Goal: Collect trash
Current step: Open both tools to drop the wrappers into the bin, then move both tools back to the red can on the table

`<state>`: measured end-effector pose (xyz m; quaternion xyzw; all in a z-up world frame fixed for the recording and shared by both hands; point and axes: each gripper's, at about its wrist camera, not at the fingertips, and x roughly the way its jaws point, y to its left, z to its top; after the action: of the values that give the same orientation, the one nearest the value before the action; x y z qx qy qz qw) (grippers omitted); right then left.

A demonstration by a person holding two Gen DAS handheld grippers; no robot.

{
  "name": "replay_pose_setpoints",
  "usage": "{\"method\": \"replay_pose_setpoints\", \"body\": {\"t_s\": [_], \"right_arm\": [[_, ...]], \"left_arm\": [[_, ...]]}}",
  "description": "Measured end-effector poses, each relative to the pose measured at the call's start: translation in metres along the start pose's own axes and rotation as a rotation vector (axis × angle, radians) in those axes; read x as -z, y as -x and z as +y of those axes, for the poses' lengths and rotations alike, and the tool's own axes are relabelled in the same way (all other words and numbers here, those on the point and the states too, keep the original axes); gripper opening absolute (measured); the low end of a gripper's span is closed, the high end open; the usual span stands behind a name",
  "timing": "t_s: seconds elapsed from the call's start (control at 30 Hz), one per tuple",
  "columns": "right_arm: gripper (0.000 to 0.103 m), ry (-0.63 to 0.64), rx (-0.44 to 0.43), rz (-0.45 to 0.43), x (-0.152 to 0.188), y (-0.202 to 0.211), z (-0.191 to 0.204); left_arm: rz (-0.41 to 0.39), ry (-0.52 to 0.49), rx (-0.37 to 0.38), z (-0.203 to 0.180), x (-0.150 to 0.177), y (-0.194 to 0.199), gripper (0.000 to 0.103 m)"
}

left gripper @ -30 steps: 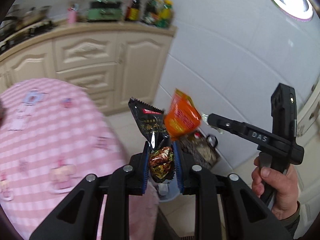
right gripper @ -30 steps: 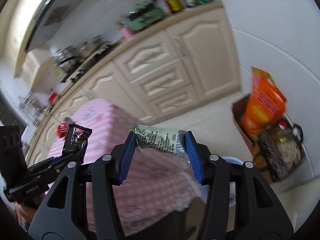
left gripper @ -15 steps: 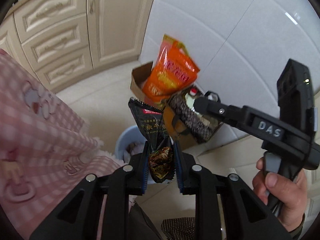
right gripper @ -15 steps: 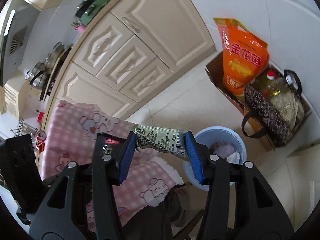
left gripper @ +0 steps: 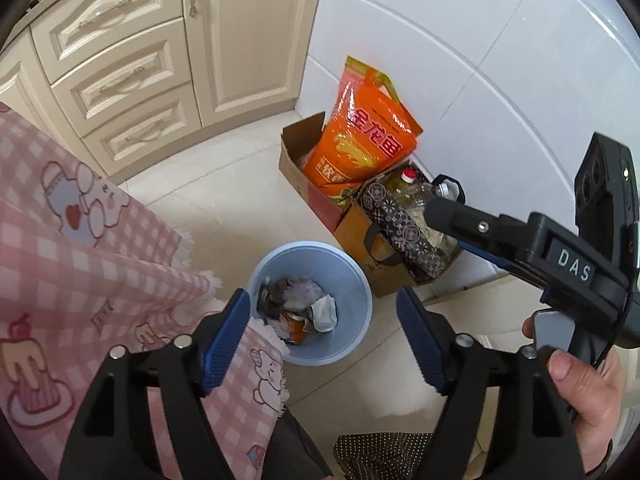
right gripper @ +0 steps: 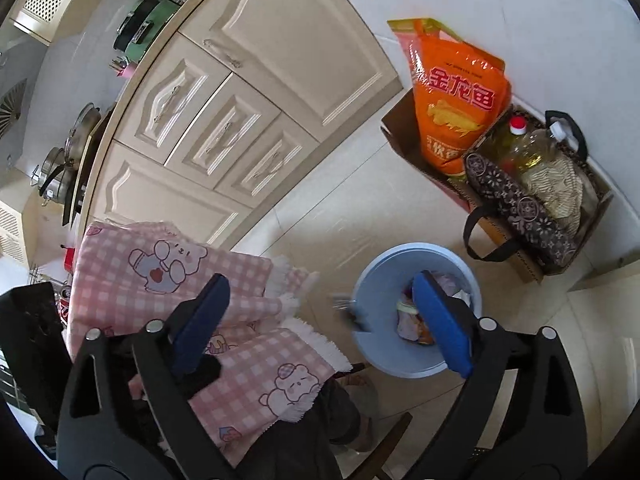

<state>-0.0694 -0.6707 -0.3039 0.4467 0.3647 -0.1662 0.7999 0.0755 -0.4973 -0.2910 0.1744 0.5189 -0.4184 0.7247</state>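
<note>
Left claw: the left claw (left gripper: 324,336) stands wide with nothing between its blue pads; its jaws have just been opening, and the dark snack wrapper it pinched half a second ago is gone from them.
Right claw: the right claw (right gripper: 320,328) is also spread wide and empty; its jaws have just been opening too, and the green-and-silver wrapper it carried is no longer between the pads.
Bin: the pale blue bin (left gripper: 344,344) sits on the floor straight below and ahead of the left claw, seen through the gap between its pads; in the right wrist view the bin (right gripper: 376,276) lies behind the right-hand pad.
Trash: a heap of crumpled wrappers and paper (left gripper: 298,308) fills the bottom of the bin. Which pieces are the two just let go I cannot tell.
Falling piece: a small blurred streak (right gripper: 346,306) shows at the near rim of the bin, between the right claw's pads; it may be the released wrapper on its way down, but it is too smeared to say.
Meaning for the task: both drops look made, so this pair of wrappers is likely dealt with; the claws are free to go back for more.
Left view only: the person's hand (left gripper: 576,380) gripping the right claw's handle, and the trash heap unobstructed.
Right view only: the blurred streak, pots on the counter (right gripper: 64,160), and more of the pink checked tablecloth (right gripper: 248,368) beneath the left pad.
Both views: the orange bag (left gripper: 360,140) in a cardboard box beyond the bin.
</note>
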Motion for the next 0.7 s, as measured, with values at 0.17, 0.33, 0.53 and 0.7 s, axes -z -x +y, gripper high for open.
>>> {"method": "replay_pose_setpoints", "body": {"t_s": [0.17, 0.33, 0.53, 0.7], "right_arm": [[0.094, 0.017, 0.023, -0.016, 0.000, 0.008, 0.007], [0.094, 0.037, 0.033, -0.029, -0.001, 0.016, 0.015], [0.095, 0.056, 0.034, -0.056, -0.002, 0.029, 0.028], [0.095, 0.082, 0.024, -0.077, -0.004, 0.039, 0.043]], "left_arm": [[-0.033, 0.011, 0.004, 0.003, 0.000, 0.018, 0.079], [-0.060, 0.016, 0.007, 0.004, 0.002, 0.033, 0.080], [-0.116, 0.011, 0.006, 0.000, 0.002, 0.059, 0.081], [-0.175, 0.003, 0.011, -0.002, 0.001, 0.087, 0.081]]}}
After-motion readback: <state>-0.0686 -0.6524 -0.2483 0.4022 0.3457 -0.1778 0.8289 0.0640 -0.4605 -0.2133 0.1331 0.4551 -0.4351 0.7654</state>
